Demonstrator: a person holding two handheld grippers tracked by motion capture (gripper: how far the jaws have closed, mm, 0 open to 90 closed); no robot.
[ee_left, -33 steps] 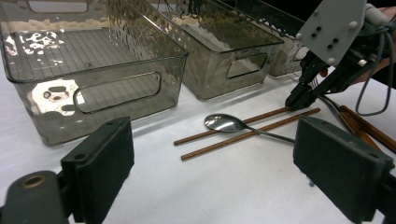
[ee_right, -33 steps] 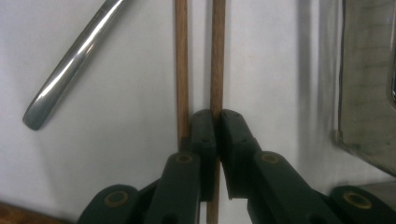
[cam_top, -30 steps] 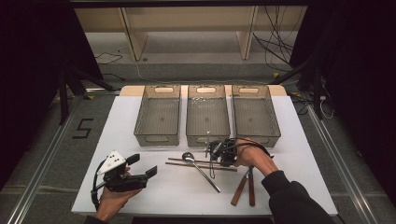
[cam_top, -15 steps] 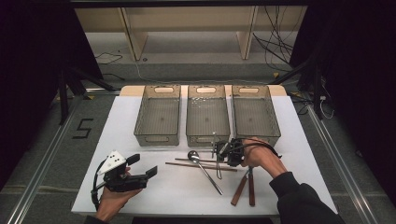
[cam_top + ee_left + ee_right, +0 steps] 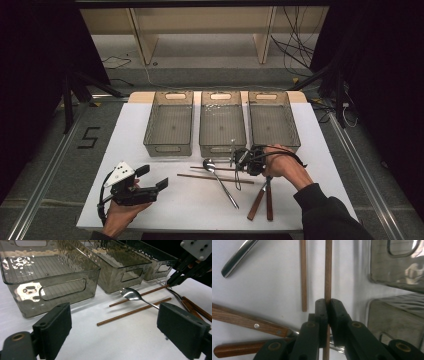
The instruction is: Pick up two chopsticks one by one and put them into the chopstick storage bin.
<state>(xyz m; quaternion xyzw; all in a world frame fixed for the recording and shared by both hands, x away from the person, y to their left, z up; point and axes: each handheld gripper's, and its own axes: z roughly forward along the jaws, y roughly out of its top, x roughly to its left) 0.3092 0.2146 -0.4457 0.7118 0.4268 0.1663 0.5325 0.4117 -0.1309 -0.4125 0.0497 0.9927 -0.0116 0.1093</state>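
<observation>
We see our right gripper (image 5: pixel 239 161) clenched on a thin brown wooden chopstick (image 5: pixel 328 270); in the right gripper view its two black fingers (image 5: pixel 321 312) press on the stick from both sides, and the stick runs straight on beyond them. That chopstick sits near the middle of the white table (image 5: pixel 310 150), just in front of the middle clear grey plastic bin (image 5: pixel 222 125) and toward the table's near edge from it. In the left gripper view its far end meets the right gripper's fingertips while the rest slants down to the table top.

A second thin brown wooden chopstick (image 5: pixel 215 178) lies flat on the table just nearer to us, roughly parallel with the first. A shiny steel spoon (image 5: pixel 220 180) lies across both, its bowl toward the bins and its handle pointing at the near edge. Two wooden-handled knives (image 5: pixel 262 200) lie side by side toward the near right corner, close by our right hand (image 5: pixel 282 165).

Three of these bins stand in a row along the far edge: the left bin (image 5: pixel 169 125), the middle one and the right bin (image 5: pixel 272 120).

Our left gripper (image 5: pixel 160 183) rests in our left hand (image 5: pixel 120 212) near the near left corner, its fingers (image 5: pixel 53 327) spread wide with nothing between them
</observation>
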